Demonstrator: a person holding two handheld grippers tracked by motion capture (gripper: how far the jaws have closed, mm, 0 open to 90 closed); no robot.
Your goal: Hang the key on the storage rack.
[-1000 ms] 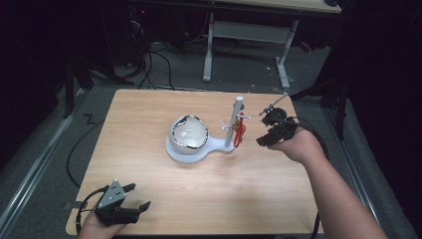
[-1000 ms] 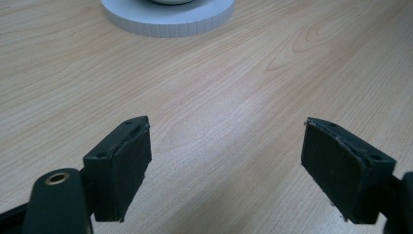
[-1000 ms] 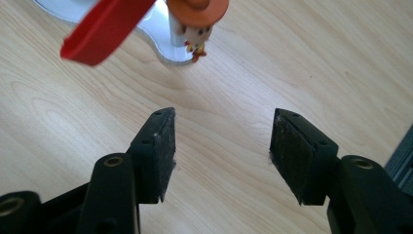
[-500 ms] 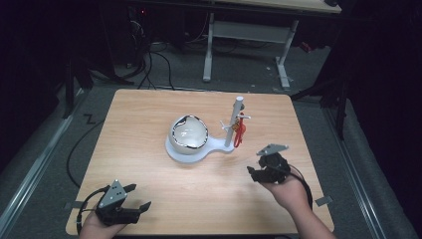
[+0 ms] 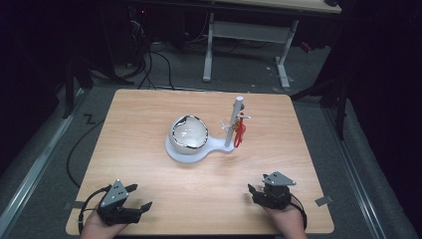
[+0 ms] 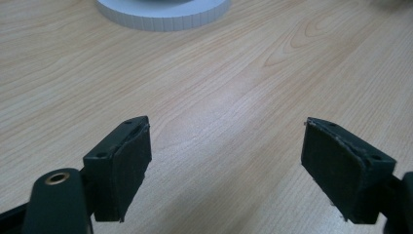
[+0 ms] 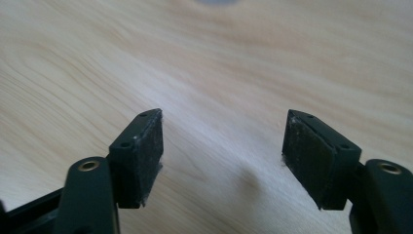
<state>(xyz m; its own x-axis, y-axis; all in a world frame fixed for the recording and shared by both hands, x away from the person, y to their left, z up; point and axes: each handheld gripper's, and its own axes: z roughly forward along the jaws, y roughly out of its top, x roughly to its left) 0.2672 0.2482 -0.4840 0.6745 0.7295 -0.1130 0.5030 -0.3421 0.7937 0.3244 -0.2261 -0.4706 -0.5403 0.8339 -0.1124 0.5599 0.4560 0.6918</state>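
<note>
A white bowl point(image 5: 189, 133) with a dark rim sits on a flat white base point(image 5: 215, 146) in the middle of the wooden table point(image 5: 139, 124). From the base's right end rises a white post point(image 5: 234, 122) with small pegs, and a red item point(image 5: 241, 133) hangs from one of them. My left gripper point(image 5: 141, 196) rests at the table's front left, open and holding nothing point(image 6: 226, 141); the edge of the white base point(image 6: 163, 12) lies far ahead of it. At the front right, my right gripper point(image 5: 254, 194) is also open, with bare wood between its jaws point(image 7: 224, 141).
A grey tape tab point(image 5: 323, 201) lies at the table's front right corner. Beyond the table's far edge are a desk frame point(image 5: 244, 35) and cables point(image 5: 149, 59) on the dark floor.
My right gripper has drawn back from beside the post to the table's front right. The left gripper has stayed put.
</note>
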